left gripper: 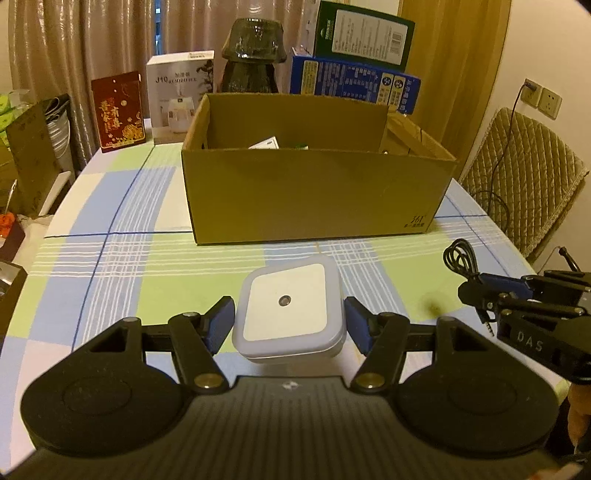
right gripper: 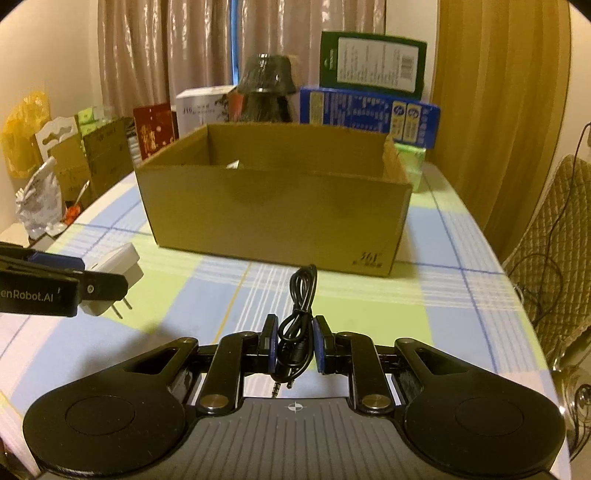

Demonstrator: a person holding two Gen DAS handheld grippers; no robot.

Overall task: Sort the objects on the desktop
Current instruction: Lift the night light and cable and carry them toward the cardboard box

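Note:
My left gripper (left gripper: 290, 317) is shut on a white square plug-in night light (left gripper: 290, 308), held above the checked tablecloth. In the right wrist view the night light (right gripper: 118, 267) shows its two prongs, lifted off the table. My right gripper (right gripper: 294, 341) is shut on a coiled black audio cable (right gripper: 299, 314), also held above the table; it also shows in the left wrist view (left gripper: 461, 258). An open cardboard box (left gripper: 314, 192) stands ahead of both grippers with a few small items inside.
Behind the cardboard box (right gripper: 273, 218) stand a dark glass vase (left gripper: 253, 59), a blue box (left gripper: 354, 83), a green box (left gripper: 364, 35), a white humidifier box (left gripper: 179, 96) and a red box (left gripper: 118, 110). A padded chair (left gripper: 524, 177) is at the right.

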